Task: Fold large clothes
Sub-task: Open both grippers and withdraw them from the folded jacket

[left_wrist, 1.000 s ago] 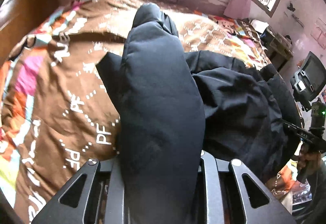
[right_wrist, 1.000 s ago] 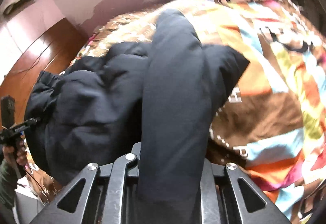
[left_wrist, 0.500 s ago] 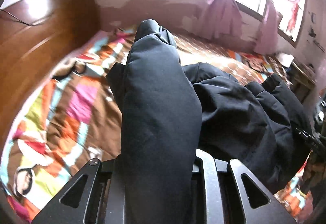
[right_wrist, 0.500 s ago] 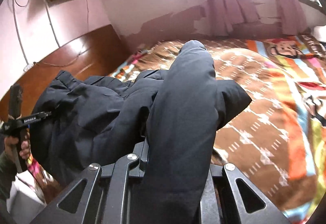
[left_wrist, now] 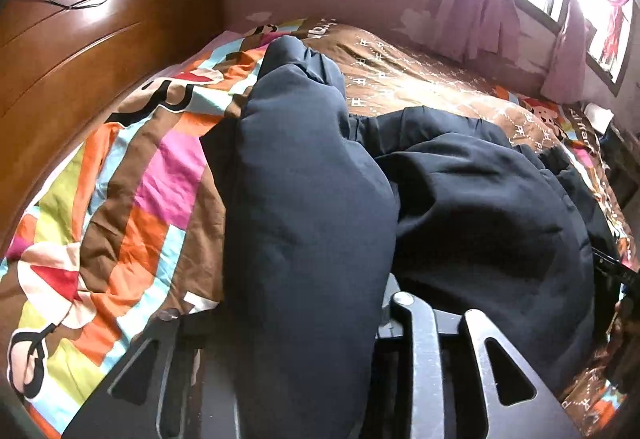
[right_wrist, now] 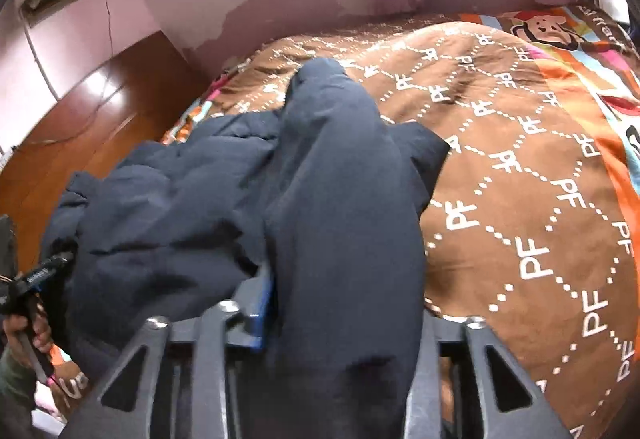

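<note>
A dark navy padded jacket (left_wrist: 480, 219) lies bunched on the bed. In the left wrist view one thick fold of it (left_wrist: 304, 199) runs out between the fingers of my left gripper (left_wrist: 288, 311). The jaws are opening, and the left finger (left_wrist: 168, 323) stands clear of the cloth. In the right wrist view another fold (right_wrist: 344, 199) lies between the fingers of my right gripper (right_wrist: 344, 311). Its jaws are opening too, and the blue pad (right_wrist: 260, 311) shows bare beside the cloth. A hand (right_wrist: 28, 335) holds the left gripper's handle at the far left.
A patchwork quilt (left_wrist: 132, 199) in brown and bright colours covers the bed (right_wrist: 540, 179). A wooden headboard (left_wrist: 80, 39) stands along the left. Pink curtains (left_wrist: 472, 11) hang at a bright window behind the bed. The bed's edge runs near the hand.
Both grippers have moved forward over the bed with the jacket folds. Both pairs of jaws stood tight on the cloth before and now stand spread, so the folds lie loose between them.
</note>
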